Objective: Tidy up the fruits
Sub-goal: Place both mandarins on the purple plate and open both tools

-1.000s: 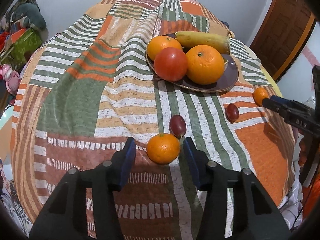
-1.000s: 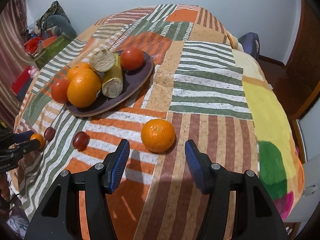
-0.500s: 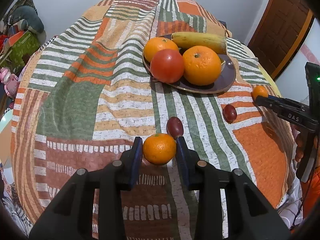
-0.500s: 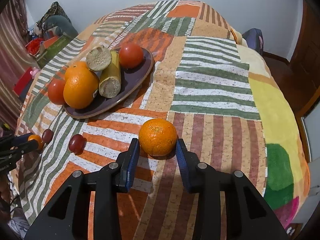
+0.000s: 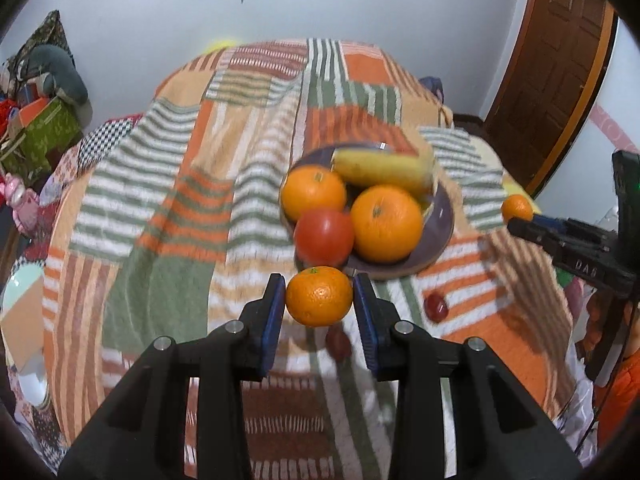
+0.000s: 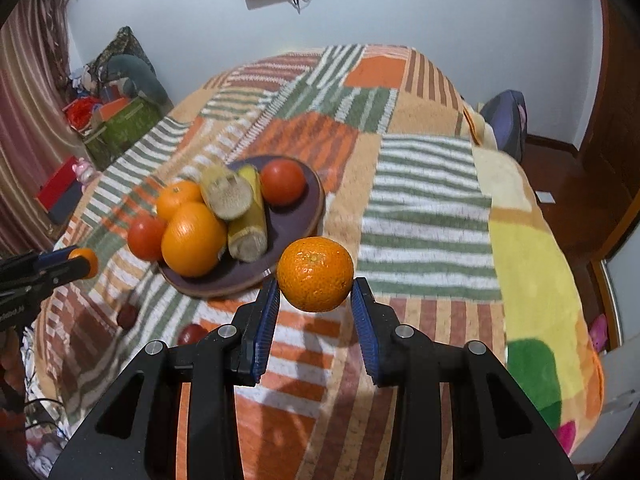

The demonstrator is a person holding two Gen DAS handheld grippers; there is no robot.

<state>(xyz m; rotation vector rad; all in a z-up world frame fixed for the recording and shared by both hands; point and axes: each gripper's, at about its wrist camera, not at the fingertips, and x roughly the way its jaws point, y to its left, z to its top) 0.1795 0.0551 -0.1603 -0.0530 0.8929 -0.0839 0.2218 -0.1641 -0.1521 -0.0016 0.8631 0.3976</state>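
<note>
1. Our left gripper [image 5: 319, 300] is clamped on a small mandarin [image 5: 319, 297], held above the striped blanket [image 5: 160, 208] (near the plate [image 5: 440, 236]).
2. Our right gripper [image 6: 314, 294] grips another mandarin [image 6: 315, 274], beside the plate's rim.

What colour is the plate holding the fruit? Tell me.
Dark purple-brown plate, seen best in the right wrist view.

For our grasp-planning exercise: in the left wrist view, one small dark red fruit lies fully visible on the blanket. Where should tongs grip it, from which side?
Probably from above, tongs closing across the middle of the dark red fruit. It is small, rounded and lies low on the soft blanket, apart from the plate, so both sides are free.
</note>
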